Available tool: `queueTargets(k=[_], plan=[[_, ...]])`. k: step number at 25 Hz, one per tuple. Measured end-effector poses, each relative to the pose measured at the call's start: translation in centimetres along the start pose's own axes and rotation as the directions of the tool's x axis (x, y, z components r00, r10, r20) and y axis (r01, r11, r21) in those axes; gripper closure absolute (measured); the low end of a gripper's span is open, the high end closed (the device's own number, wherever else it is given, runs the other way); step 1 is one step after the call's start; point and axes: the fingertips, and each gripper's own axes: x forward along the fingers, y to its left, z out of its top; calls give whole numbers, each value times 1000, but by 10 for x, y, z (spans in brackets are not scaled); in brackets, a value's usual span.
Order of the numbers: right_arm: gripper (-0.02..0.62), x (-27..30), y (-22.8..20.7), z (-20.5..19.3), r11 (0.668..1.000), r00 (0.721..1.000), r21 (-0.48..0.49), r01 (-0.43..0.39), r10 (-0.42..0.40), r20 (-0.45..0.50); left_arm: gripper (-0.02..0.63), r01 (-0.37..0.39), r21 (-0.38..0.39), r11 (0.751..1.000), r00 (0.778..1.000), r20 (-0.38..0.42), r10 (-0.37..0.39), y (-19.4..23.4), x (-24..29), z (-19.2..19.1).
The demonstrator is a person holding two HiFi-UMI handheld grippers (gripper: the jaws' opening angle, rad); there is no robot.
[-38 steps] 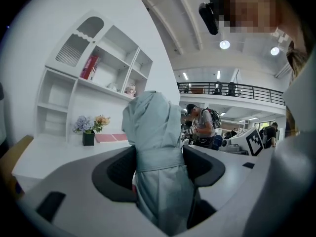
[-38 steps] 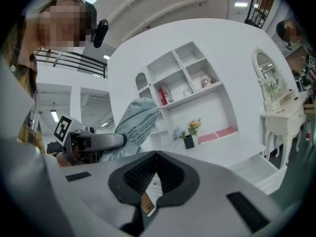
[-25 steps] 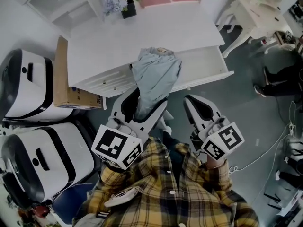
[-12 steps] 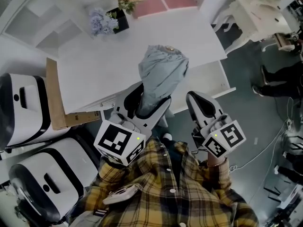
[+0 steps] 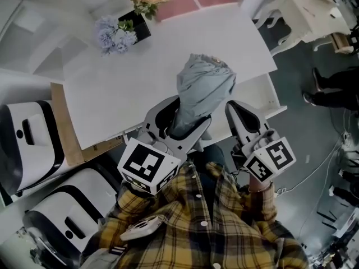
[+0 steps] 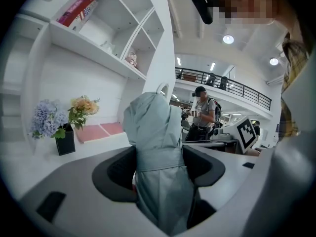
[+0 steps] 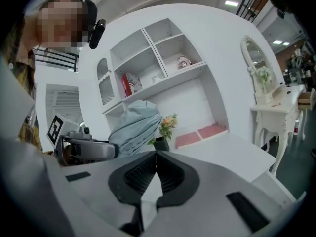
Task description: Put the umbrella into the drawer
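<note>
Grey-blue fabric of the folded umbrella (image 5: 205, 86) pinched at its strapped waist between the jaws of the left gripper (image 5: 182, 125), held upright over the near edge of the white desk (image 5: 112, 88). Right gripper (image 5: 238, 114) just beside it, jaws pressed together on nothing. Drawer (image 5: 261, 97) open below, to the umbrella's right. Flowers (image 5: 115, 35) at the desk's far side.

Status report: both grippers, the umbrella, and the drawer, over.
Left gripper shut on umbrella, held over desk. Right gripper shut, empty. Drawer open, nothing seen blocking.
</note>
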Motion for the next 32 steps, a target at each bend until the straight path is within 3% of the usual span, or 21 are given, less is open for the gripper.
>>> queueTargets(k=[7, 17, 32], plan=[[578, 2, -2, 1, 1000, 1000, -6, 3, -3, -17, 301, 6, -18, 1000, 1000, -10, -6, 2, 3, -5], [578, 10, -19, 11, 999, 999, -7, -40, 39, -36, 302, -50, -29, 998, 998, -23, 50, 13, 19, 0], [578, 9, -30, -2, 999, 997, 37, -19, 21, -69, 304, -7, -18, 1000, 995, -96, 5, 11, 46, -20]])
